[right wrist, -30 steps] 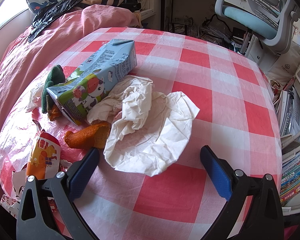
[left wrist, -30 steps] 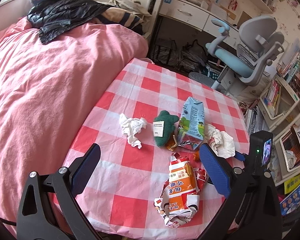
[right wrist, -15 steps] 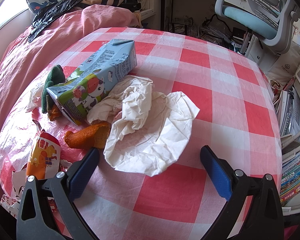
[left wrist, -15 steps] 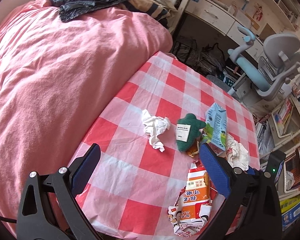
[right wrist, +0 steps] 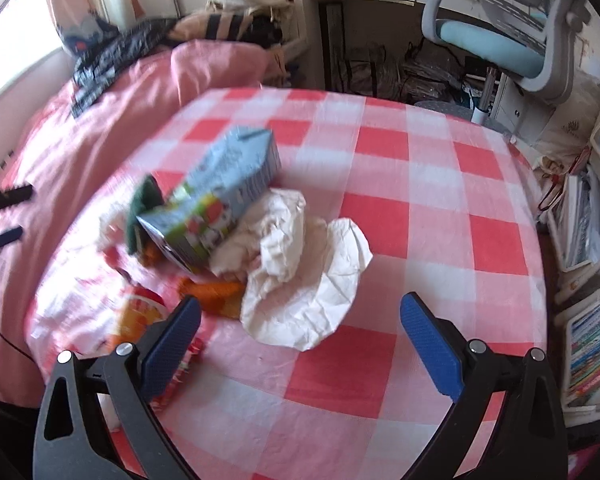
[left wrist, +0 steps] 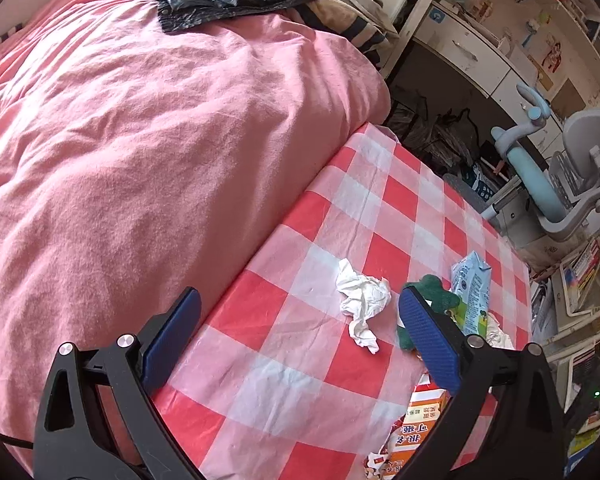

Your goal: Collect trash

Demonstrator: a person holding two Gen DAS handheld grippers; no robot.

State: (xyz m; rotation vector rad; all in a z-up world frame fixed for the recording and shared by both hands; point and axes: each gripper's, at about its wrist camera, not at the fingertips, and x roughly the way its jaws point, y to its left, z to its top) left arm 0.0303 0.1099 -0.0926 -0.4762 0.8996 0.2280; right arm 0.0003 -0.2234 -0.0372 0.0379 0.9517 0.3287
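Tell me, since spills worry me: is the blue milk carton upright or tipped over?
Tipped over. The milk carton lies on its side on the checked tablecloth, resting against the crumpled paper.

Bright daylight from a window [right wrist: 16, 36]; the right wrist view is motion-blurred, both views fisheye-bent with dark corners.

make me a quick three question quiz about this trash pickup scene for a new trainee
1. True or false: the left tongs are shut on the small crumpled tissue.
2. In the right wrist view, what lies against the milk carton on its right side: A) a banana peel, B) the big crumpled white paper, C) a glass bottle?
3. What pattern covers the tablecloth?

Key: 1. False; both tongs are open and hold nothing. 2. B. 3. Red and white checks.
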